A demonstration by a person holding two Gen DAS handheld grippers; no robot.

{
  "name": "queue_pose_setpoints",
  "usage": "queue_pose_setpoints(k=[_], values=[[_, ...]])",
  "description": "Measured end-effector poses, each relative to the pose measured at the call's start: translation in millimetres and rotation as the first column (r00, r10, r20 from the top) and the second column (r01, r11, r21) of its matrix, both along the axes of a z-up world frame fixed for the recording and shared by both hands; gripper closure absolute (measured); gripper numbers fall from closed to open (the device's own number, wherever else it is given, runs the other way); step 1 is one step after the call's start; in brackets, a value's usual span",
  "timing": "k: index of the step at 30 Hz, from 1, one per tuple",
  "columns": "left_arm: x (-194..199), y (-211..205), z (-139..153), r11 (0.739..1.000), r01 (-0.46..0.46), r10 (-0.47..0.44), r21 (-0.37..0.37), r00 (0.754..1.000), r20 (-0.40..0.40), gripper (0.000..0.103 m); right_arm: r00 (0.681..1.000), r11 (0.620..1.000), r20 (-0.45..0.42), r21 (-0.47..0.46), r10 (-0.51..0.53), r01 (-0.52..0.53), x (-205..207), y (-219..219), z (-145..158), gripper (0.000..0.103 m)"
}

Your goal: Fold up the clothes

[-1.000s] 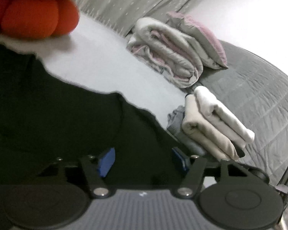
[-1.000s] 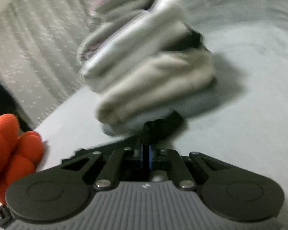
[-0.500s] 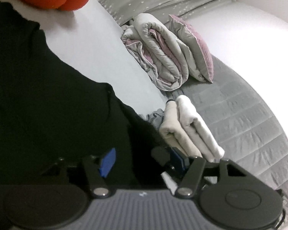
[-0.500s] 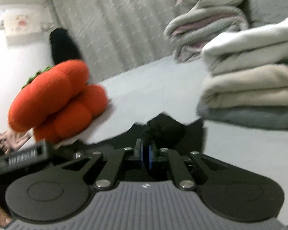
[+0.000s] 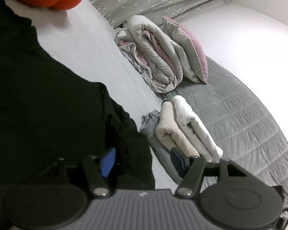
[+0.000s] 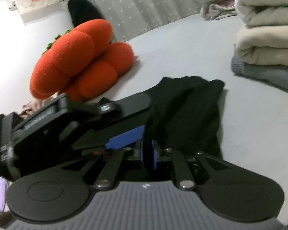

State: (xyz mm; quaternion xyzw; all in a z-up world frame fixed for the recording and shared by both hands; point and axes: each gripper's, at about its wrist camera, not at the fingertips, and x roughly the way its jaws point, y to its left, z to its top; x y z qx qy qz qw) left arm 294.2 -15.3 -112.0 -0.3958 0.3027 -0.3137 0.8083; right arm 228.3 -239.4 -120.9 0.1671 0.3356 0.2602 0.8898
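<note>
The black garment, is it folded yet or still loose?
Still loose: the black garment lies bunched and creased on the bed, one end pinched in the shut right gripper.

Black garment (image 6: 184, 111) lies rumpled beside folded stack (image 6: 266, 44).

A black fabric garment (image 5: 48, 115) is spread to the left of and between the spread fingers of the left gripper (image 5: 142, 161), covering part of the pale flat bed sheet (image 5: 98, 61). A stack of folded cream, beige and grey clothes (image 5: 182, 130) is seen just beyond the right finger, with a rolled grey-and-pink quilted duvet (image 5: 155, 57) farther ahead and a grey-and-mauve pillow (image 5: 190, 49) leaned against it. A grey quilted bedspread (image 5: 240, 118) is laid right of the stack. An orange lobed plush cushion (image 6: 80, 57) is placed well ahead and left of the right gripper (image 6: 147, 153), whose closed fingers are clamped on the garment's edge.
</note>
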Motion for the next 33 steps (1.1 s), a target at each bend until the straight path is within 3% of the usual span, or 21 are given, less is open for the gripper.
queue_pose_setpoints(k=[2,7,11,16,17,19,24,28,32,33], values=[[2.0,-1.0,-2.4,1.000,-0.019,0.019,0.008,1.000,-0.006,0.048,0.999,0.999,-0.007,0.019,0.038,-0.038,-1.7,0.7,0.8,0.087],[6.2,1.4,-8.6,0.997,-0.076,0.078,0.031,0.995,-0.064,0.077,0.998,0.998,-0.021,0.019,0.052,-0.052,-4.0,0.6,1.9,0.087],[17.3,4.2,-8.6,0.997,-0.082,0.083,0.008,0.983,-0.163,0.081,0.999,0.999,-0.037,0.032,0.032,-0.030,-3.1,-3.4,-0.7,0.087],[34.3,-7.7,-5.6,0.997,-0.063,0.070,0.045,0.980,-0.187,0.081,1.000,0.997,-0.024,0.078,0.007,-0.005,-4.7,-10.2,2.4,0.087],[34.9,-9.9,-5.2,0.996,-0.070,0.078,0.055,0.981,-0.178,0.083,1.000,0.995,-0.026,0.096,-0.005,0.007,-4.2,-13.2,2.3,0.087],[31.9,-12.3,-3.5,0.992,-0.092,0.104,0.080,0.983,-0.149,0.100,0.999,0.991,-0.030,0.128,-0.034,0.038,-3.8,-20.3,2.0,0.087],[12.3,-6.9,6.1,0.970,-0.197,0.207,0.144,0.977,-0.050,0.100,0.995,0.984,-0.034,0.146,-0.097,0.101,-3.7,-31.5,0.4,0.086],[0.5,-2.0,14.9,0.936,-0.280,0.283,0.213,0.959,0.018,0.100,0.993,0.984,-0.031,0.136,-0.115,0.118,-3.2,-33.9,0.4,0.086],[-0.8,-0.7,22.8,0.911,-0.309,0.310,0.275,0.950,0.039,0.099,0.991,0.983,-0.028,0.126,-0.132,0.134,-2.8,-36.3,0.4,0.086],[0.8,0.0,24.1,0.908,-0.305,0.312,0.287,0.950,0.024,0.092,0.990,0.983,-0.027,0.123,-0.136,0.139,-2.7,-36.8,0.5,0.086]])
